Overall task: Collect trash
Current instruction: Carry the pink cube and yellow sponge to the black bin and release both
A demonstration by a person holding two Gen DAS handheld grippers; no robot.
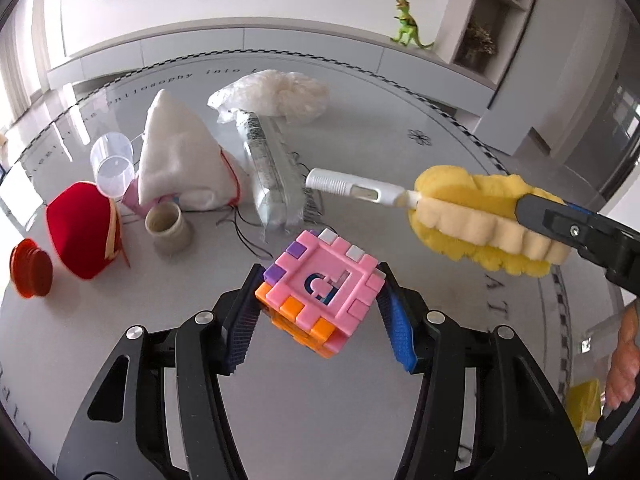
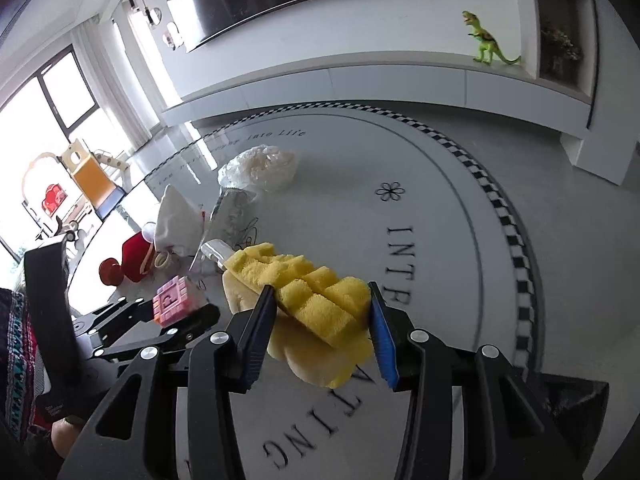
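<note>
Two grippers are shown: one pink foam cube is clamped above the table by the left gripper; one yellow sponge brush is pinched by the right gripper.

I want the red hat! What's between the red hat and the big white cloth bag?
In the left wrist view, a clear plastic cup on its side lies between the red hat and the white cloth bag, with a small beige jar in front.

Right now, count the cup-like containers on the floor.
2: a clear plastic cup lying on its side beside the white cloth bag, and a beige cup upright before it. Others may be hidden.
</note>
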